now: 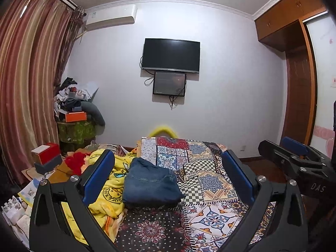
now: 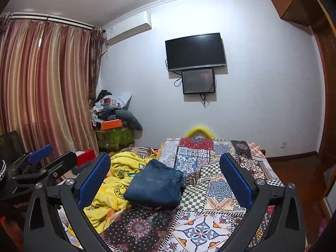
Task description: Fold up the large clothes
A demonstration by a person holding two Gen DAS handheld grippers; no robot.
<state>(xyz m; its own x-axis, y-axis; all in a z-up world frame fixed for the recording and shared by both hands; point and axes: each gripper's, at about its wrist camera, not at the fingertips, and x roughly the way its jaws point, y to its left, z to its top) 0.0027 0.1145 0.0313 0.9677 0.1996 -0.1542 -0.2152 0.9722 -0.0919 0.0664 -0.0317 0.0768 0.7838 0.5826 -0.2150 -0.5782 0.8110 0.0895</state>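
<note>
Left wrist view: jeans (image 1: 150, 183) folded into a compact blue denim rectangle w/ rounded, stacked edges, lying flat on the patchwork bedspread (image 1: 212, 191), mid-bed. Yellow blanket (image 1: 109, 191) crumpled just beside them, touching their left edge. Left gripper (image 1: 168, 180) held above the near end of the bed, level, pointed at the far wall & TV (image 1: 171, 54); jaws spread wide, nothing between them. Right gripper (image 1: 281, 149) shows at frame right, off the bed.

Right wrist view: right gripper (image 2: 166, 180) also raised over the bed, jaws released, empty. Jeans (image 2: 155, 187) sit between its fingers in view, not touched. Left gripper (image 2: 52, 157) at left, near the curtain (image 2: 42, 88).
</note>
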